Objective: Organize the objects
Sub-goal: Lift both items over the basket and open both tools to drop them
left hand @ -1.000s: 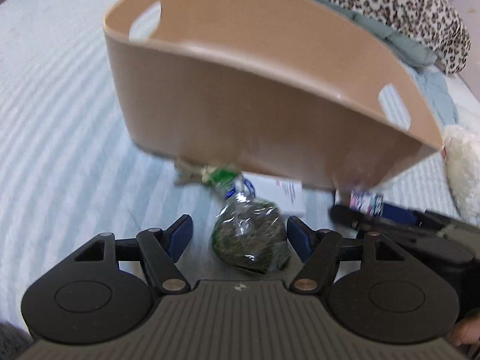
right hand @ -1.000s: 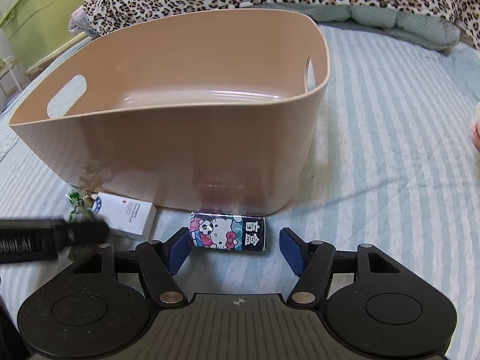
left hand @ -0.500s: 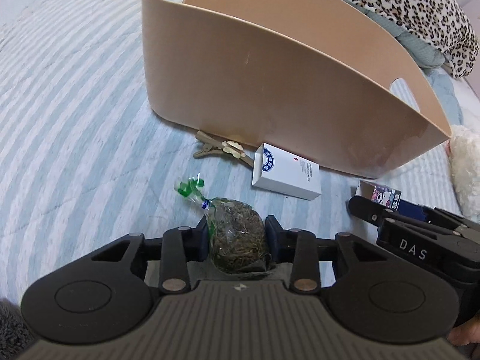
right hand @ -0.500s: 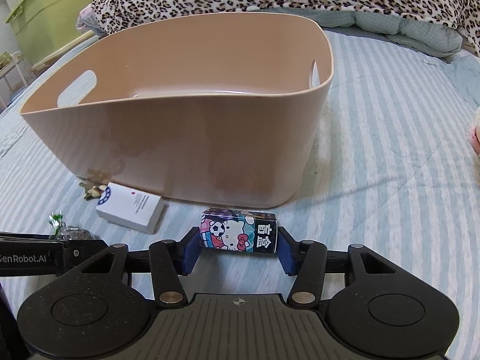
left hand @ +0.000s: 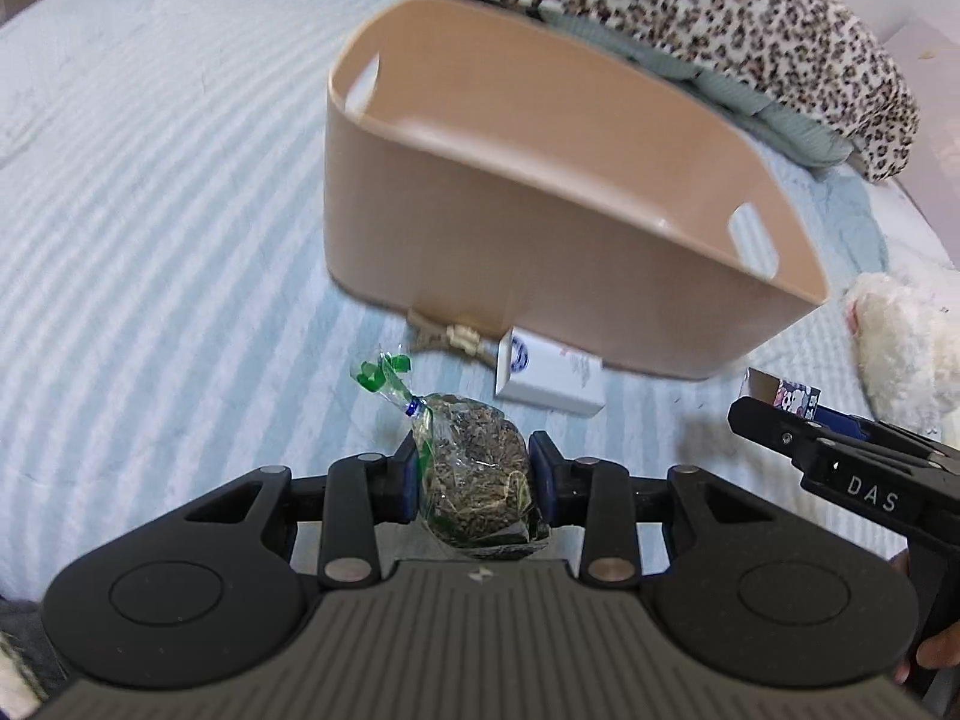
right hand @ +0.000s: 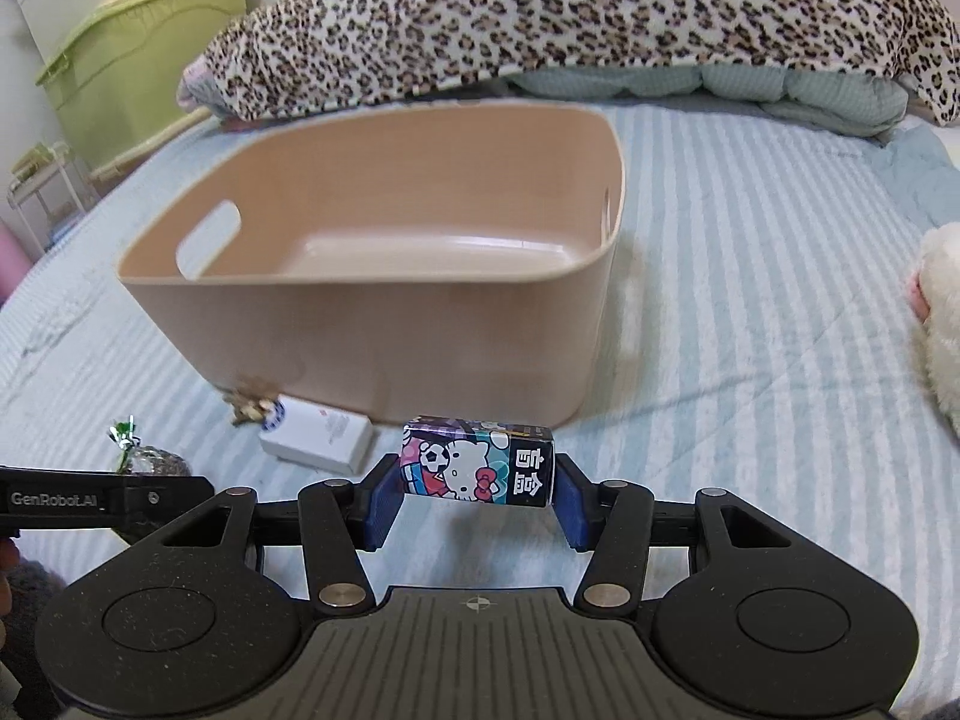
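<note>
My left gripper (left hand: 474, 468) is shut on a clear bag of dried green herbs (left hand: 480, 480), tied with a green ribbon, and holds it above the striped bedcover. My right gripper (right hand: 477, 480) is shut on a small cartoon-cat box (right hand: 477, 468), which hangs off the bed in front of the tan basket (right hand: 384, 324). The basket's inside looks bare. A white box (left hand: 546, 381) and a small twig-like ornament (left hand: 447, 336) lie on the bed by the basket's near wall. In the left wrist view the right gripper (left hand: 774, 402) shows at the right edge with its box.
A leopard-print blanket (right hand: 570, 12) over a pale green quilt (right hand: 780, 90) lies behind the basket. A white plush toy (right hand: 936, 324) sits at the right. A green storage bin (right hand: 138, 54) stands off the bed at the far left. The striped bedcover (right hand: 750, 240) spreads around.
Both grippers shut on their things, the left on the herb bag and the right on the cartoon box, then rose with them. The basket now sits farther off and lower in both views.
</note>
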Tool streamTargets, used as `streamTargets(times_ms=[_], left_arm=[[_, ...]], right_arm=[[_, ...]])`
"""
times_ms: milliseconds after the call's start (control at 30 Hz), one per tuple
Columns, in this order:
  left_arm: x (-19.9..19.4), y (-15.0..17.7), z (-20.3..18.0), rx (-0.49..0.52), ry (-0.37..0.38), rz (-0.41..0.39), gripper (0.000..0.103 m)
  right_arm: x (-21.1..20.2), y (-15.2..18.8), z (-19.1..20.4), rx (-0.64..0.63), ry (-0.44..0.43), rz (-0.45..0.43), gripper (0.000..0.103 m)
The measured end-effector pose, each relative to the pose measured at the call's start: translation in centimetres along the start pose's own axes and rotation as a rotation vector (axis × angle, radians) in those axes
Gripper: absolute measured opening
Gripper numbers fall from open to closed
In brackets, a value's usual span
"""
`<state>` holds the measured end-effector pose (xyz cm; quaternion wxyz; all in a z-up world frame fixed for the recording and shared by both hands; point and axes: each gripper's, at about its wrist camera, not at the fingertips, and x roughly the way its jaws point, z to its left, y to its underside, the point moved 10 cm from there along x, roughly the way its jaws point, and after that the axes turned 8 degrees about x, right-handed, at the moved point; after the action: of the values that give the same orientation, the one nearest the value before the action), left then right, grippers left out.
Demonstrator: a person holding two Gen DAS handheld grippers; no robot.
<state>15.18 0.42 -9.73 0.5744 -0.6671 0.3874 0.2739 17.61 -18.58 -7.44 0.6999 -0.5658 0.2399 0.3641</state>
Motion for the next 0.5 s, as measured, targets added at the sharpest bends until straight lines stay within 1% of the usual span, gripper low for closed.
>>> streamTargets(times_ms=[100, 333, 500], left_arm=[[-1.4, -1.2, 0.1, 0.022, -0.012, -0.036, 0.038], [-5.1, -5.8, -0.5, 0.091, -0.025, -0.163, 0.038], [-5.8, -9.2, -0.8, 0.129, -0.050, -0.221, 0.038]], right_arm=[[-1.0, -1.0, 0.5, 0.004, -0.018, -0.026, 0.049], [-3.6, -4.8, 2.0, -0.001, -0.053, -0.115, 0.049], [-4.4, -7.3, 3.0, -0.017, -0.061, -0.170, 0.049]])
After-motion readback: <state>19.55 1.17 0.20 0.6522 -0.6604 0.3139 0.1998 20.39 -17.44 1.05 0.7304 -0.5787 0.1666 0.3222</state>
